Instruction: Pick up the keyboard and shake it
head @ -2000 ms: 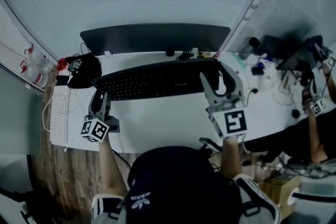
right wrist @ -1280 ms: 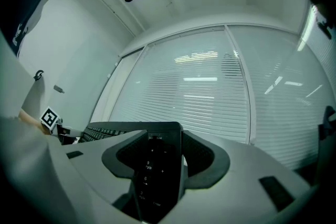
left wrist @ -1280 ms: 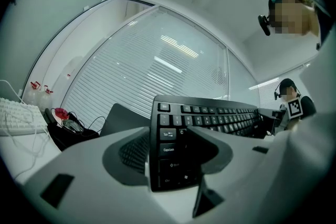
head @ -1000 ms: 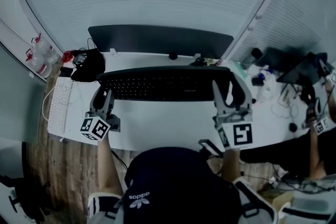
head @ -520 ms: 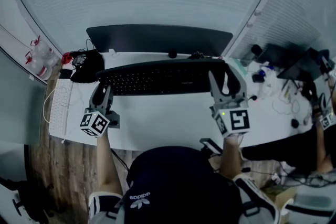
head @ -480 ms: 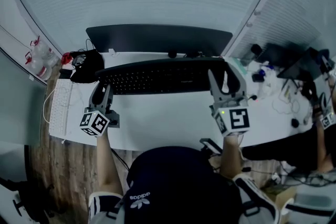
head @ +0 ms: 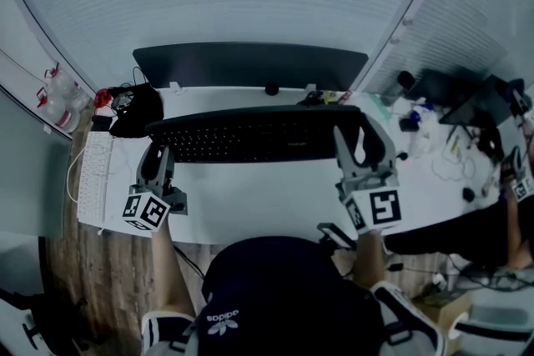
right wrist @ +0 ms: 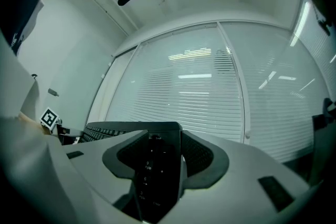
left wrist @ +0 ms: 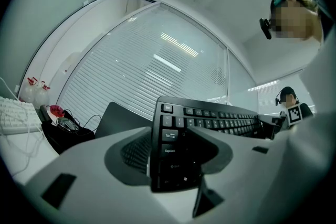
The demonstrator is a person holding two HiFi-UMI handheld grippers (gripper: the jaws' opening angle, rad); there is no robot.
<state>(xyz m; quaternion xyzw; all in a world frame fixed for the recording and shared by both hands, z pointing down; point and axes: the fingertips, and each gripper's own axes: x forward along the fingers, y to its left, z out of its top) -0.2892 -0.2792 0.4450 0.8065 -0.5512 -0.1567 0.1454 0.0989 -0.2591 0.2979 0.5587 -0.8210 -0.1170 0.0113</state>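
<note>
Above the desk (head: pixel 250 196), the keyboard (head: pixel 259 133) is clamped at either end by the left gripper (head: pixel 156 156) and right gripper (head: pixel 352 144); a firm shake is judged due next.

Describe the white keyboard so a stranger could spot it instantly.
Start at the white desk under the dark monitor and go to its left edge. The white keyboard lies there, front to back. Unlike the black keyboard clamped by the left hand-held gripper and the right hand-held gripper, it is pale and unheld.
</note>
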